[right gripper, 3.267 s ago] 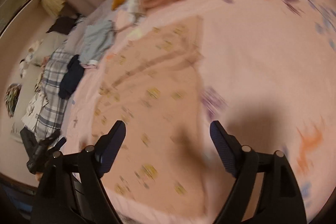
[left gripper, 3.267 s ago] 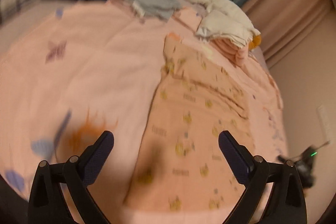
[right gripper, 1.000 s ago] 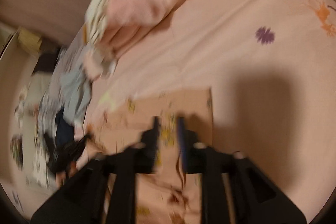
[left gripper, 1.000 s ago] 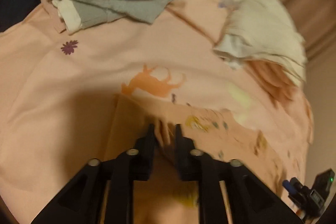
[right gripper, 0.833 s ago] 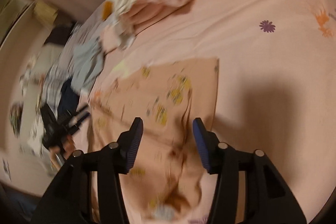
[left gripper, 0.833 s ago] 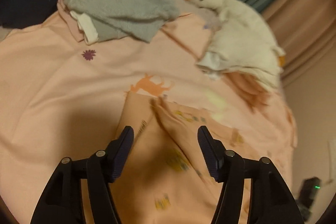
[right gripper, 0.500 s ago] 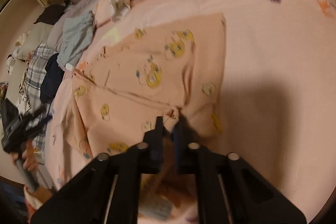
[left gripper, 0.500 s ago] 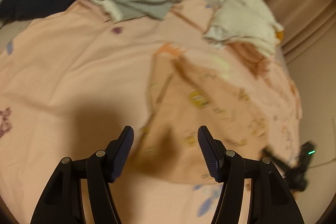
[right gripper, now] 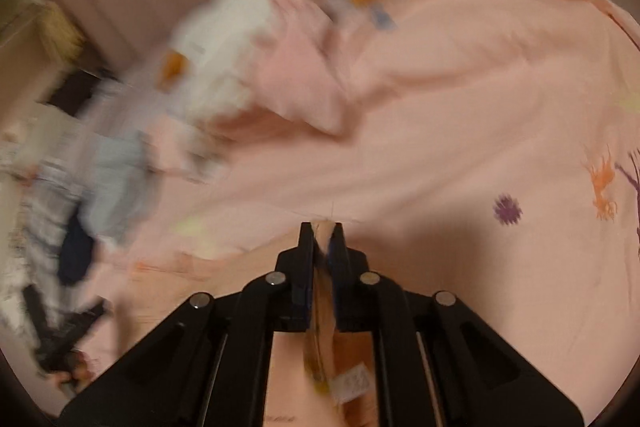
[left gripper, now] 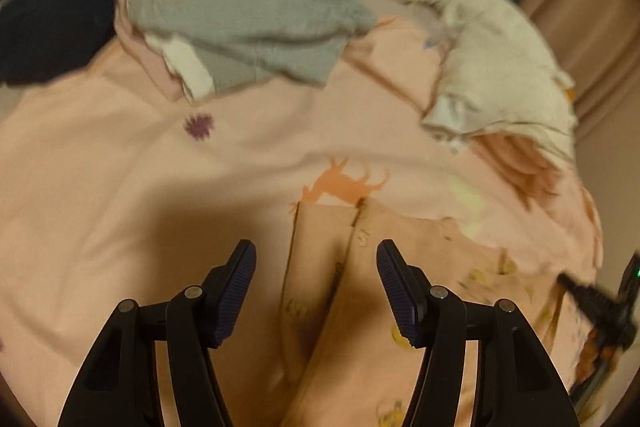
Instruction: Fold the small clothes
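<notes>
Peach cotton printed with small yellow figures, the small garment point(left gripper: 384, 315) being folded, is lying directly under and ahead of the left gripper point(left gripper: 316, 283), whose jaws are standing spread and gripping nothing. One narrow panel of the cloth is lying doubled between those jaws, its folded edge running away from the gripper toward the far hem.

Over on the other side, the right gripper point(right gripper: 322, 247) is pressing its jaws together on a bunched edge of the same garment, with a white label hanging just below the pinch.

Judging by this, a fold is under way: the right side is carrying an edge across while the left is waiting free. The next move probably calls for the left gripper to be closing on the near corner so that both edges travel together and land square.

Beyond the far hem the pink printed bedspread point(left gripper: 120, 179) is offering open, flat room ahead and to the left. Farther out the room is narrowing: a grey knitted garment point(left gripper: 248, 15) and a dark navy garment point(left gripper: 60, 31) are lying ahead-left, and a white plush goose with an orange beak point(left gripper: 472, 27) is resting on folded pale clothes ahead-right.
</notes>
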